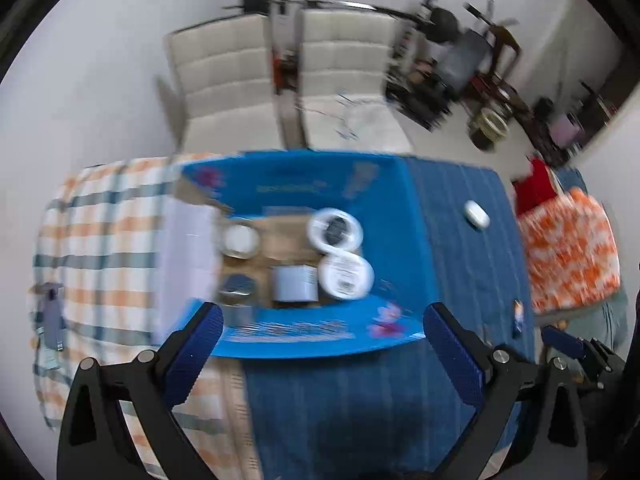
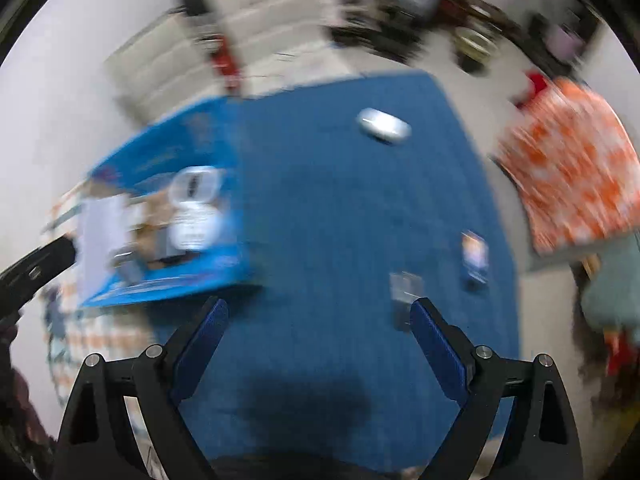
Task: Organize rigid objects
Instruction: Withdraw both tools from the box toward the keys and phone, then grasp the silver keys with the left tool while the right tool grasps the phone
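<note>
A blue cardboard box (image 1: 392,216) is sitting open on the desk (image 1: 460,200), its long axis running left to right, holding round white containers (image 1: 346,278). A white oval case (image 1: 477,213) is lying far right. Left gripper (image 1: 322,328) and right gripper (image 2: 318,320) are hovering, jaws apart and holding nothing.

Even, soft daylight, no glare. Both views are motion-blurred, the right wrist's far worse: the box (image 2: 168,220) smears. A dim shadow lies below the box on the blue cloth (image 1: 360,412). Fisheye bends the edges, corners black.
</note>
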Demonstrator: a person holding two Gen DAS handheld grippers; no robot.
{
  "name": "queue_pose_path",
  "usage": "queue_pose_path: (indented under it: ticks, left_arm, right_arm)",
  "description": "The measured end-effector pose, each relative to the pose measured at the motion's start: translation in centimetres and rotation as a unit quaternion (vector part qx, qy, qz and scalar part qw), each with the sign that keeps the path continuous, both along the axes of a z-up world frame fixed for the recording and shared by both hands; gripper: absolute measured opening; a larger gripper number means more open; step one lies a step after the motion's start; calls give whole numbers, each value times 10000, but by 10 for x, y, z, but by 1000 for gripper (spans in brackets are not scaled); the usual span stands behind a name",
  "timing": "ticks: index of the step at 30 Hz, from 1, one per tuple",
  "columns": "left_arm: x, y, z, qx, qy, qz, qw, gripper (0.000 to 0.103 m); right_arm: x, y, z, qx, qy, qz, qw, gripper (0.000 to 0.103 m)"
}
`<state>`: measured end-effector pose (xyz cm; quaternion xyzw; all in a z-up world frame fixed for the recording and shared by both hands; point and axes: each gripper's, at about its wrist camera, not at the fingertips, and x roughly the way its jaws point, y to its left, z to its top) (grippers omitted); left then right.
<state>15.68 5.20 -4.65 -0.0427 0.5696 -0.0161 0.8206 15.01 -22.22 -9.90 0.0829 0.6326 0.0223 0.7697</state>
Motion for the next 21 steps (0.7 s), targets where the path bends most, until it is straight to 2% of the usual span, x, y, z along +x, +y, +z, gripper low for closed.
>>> queue_pose_path:
  ticks: [5,9,10,13,17,21]
  left_arm:
    - [4,-105,-46,-300,353,-740,9962,103]
    - [1,-188,-99,-510,790,-1274,9874,103]
    - [0,-207,-113,-505,924,-1378,9848,101]
    - [-3,-258,-162,-518,1465,-1630,9743,78]
    - [-6,-297,-207,-309,1872,-1741,9663,76]
    - [-12,-310,-240,-255,2253,-1572,9612,76]
  right_arm:
    - [-8,-111,-43,-261,359,-955,9944,95]
    - [-19,-176,-81,-273,571,-1437,9876,95]
    - [-21,-186,-91,-224,607,-1499,9866,95]
    - [-27,-209,-118,-145,739,-1602,9842,95]
    - [-30,-224,-144,-96,869,-1654,9823,95]
    - [-26,-230,-161,-42,936,-1609,9825,95]
